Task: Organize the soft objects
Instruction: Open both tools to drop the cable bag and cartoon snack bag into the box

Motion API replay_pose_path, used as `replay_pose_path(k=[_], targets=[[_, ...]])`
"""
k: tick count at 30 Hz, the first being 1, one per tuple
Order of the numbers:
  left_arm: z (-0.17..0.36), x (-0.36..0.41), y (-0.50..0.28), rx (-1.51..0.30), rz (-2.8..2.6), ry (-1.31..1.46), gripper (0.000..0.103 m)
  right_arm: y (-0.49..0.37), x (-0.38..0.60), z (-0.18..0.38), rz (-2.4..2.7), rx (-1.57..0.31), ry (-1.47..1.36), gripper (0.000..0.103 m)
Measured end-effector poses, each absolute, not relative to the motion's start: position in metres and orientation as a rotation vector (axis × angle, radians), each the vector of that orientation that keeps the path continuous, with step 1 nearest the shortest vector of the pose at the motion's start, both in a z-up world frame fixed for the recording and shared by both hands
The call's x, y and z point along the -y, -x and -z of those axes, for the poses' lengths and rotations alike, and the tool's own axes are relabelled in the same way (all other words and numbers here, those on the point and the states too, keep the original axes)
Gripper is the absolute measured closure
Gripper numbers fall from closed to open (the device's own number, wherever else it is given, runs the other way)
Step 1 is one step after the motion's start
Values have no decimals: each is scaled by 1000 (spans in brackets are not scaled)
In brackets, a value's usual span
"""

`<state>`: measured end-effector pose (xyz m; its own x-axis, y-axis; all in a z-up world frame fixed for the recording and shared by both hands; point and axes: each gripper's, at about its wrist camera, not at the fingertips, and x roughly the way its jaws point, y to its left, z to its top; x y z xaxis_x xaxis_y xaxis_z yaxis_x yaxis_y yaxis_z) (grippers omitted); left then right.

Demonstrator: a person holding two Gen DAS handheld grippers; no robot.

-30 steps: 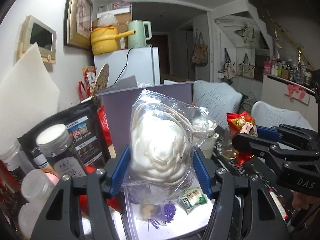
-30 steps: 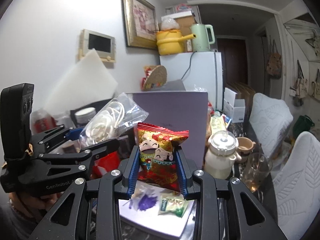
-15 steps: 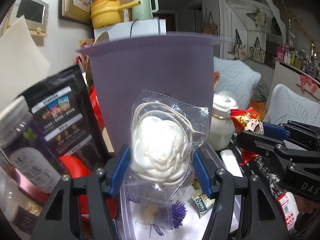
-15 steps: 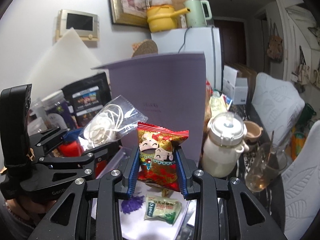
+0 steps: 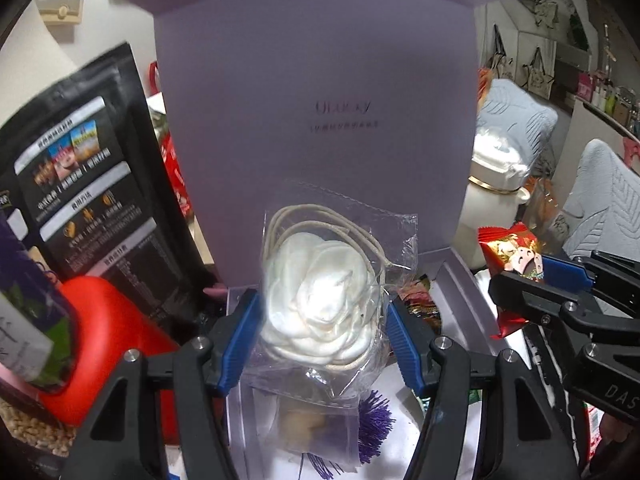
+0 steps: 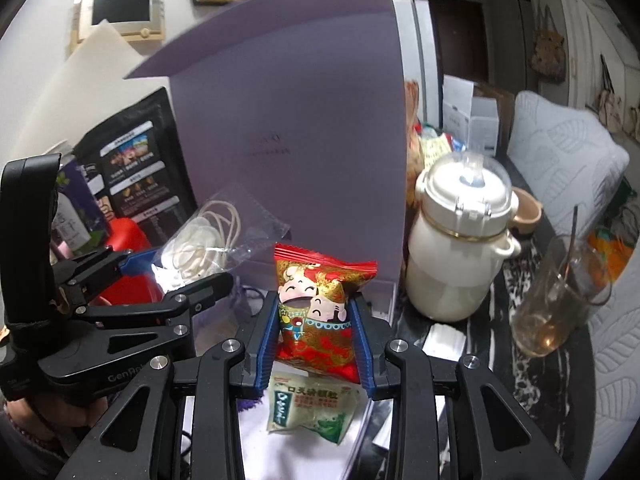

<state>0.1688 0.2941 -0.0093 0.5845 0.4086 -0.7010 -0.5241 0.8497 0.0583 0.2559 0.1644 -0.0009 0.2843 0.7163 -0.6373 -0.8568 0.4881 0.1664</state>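
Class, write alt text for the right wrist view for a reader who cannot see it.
The right tool grips a red snack packet above an open lilac box. At left, the left tool holds a clear bag of white cord.

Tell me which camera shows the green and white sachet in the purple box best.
The right wrist view: the green and white sachet lies in full view on the floor of the open purple box, just below the right claw. In the left wrist view it is almost wholly hidden behind a claw finger.
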Motion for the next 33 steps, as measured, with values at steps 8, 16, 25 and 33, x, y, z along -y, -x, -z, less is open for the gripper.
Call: replay_pose_path(k=[8,16,25,33], targets=[[33,-305,-182,-854,-578,167,42,-269,-171,17,-1038,-776,228,69],[59,-314,-189,-938,-591,199,42,-270,-174,24,-1032,-785,246,69],[67,-319,-195,-962,-610,188,40,-269,-190,36,-1045,-809,285,69],[56,-313,-177,-907,-599,208,40,-274,-214,45,-1072,-838,316,69]])
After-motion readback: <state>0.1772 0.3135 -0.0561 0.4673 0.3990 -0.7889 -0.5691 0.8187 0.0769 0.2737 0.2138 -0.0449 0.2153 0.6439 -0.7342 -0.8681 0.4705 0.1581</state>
